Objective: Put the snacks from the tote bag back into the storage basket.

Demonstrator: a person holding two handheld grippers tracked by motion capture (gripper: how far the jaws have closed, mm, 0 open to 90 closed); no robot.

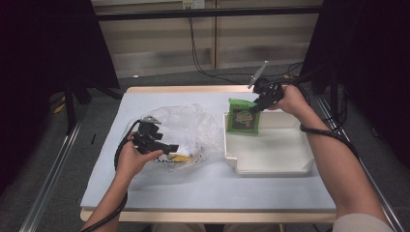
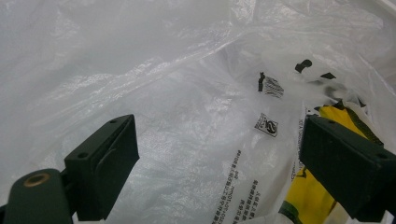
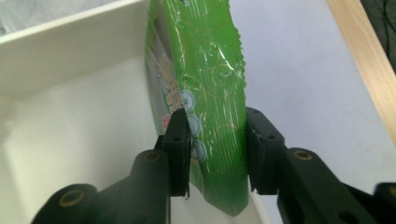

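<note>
Green packet over tray corner

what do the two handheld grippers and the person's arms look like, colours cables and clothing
Both the left gripper and the right gripper are black, with two blocky jaws showing screw holes and brass-coloured pivots. Each carries a grey three-cornered plate on top and trails a black cable along the forearm. The forearms are bare; a light beige sleeve shows at the right upper arm.
</note>
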